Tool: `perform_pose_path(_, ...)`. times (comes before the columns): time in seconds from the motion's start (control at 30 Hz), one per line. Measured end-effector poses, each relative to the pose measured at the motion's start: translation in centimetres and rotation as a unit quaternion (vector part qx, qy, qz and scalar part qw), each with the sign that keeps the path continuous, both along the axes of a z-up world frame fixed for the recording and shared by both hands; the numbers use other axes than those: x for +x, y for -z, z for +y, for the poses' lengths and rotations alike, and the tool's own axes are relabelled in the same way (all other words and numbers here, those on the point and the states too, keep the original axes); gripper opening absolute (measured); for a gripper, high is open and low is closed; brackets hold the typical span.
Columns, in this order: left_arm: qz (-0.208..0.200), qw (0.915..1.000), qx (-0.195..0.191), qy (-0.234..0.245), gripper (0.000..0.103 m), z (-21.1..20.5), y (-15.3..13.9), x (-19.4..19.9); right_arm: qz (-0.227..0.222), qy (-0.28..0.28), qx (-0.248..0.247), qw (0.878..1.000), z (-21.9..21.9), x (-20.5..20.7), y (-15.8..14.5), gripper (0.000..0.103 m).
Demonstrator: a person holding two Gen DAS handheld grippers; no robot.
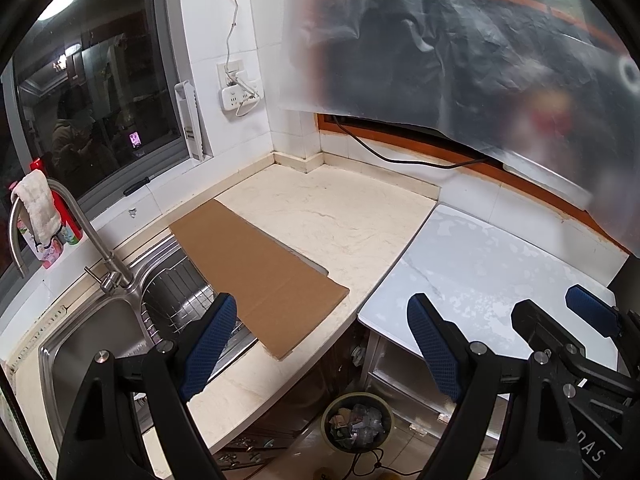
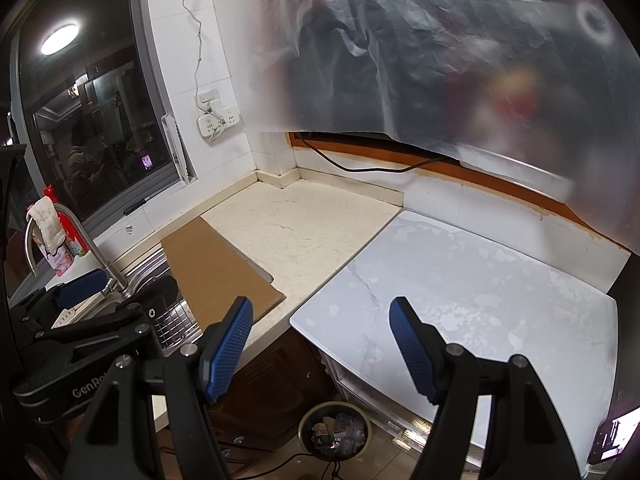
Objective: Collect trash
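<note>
The left hand-held gripper (image 1: 322, 344) hangs over the front edge of the bench (image 1: 332, 216), its blue-padded fingers (image 1: 210, 346) spread wide with nothing between them. The right hand-held gripper (image 2: 322, 350) hangs just beside it, over the white marble-patterned top (image 2: 472, 280) that adjoins the bench, and its fingers are likewise spread and hold nothing.

Taking the trash bin (image 1: 357, 422) as the landmark: it stands on the tiled floor below the bench edge, directly beneath the gap between the grippers, and is round and full of crumpled wrappers and clear plastic. The collected trash (image 2: 336, 432) lies inside it. Above the bin and to its left a flat sheet of brown cardboard (image 1: 256, 272) lies on the bench, one end reaching over the steel sink (image 1: 92, 336). Further left of the bin stands the curved faucet (image 1: 68, 220) with a white cloth (image 1: 38, 204) draped over it. Above the bin, at the far wall, a translucent plastic sheet (image 1: 460, 40) hangs down, and a white power strip (image 1: 240, 96) is fixed to the tiles.
</note>
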State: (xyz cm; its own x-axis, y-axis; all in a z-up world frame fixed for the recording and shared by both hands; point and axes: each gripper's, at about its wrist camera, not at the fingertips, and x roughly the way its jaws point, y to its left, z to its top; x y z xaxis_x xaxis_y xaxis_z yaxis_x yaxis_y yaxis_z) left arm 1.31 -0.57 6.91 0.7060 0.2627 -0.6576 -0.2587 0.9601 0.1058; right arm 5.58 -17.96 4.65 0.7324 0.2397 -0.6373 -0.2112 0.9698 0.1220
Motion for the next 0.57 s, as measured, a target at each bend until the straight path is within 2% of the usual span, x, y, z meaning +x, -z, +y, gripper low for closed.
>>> perform_pose_path(0.57,0.002,1.0,0.009,-0.002,0.086,-0.17,-0.16,-0.53,0.003,-0.001,0.004,1.0,-0.07,-0.23,0.05,0.071)
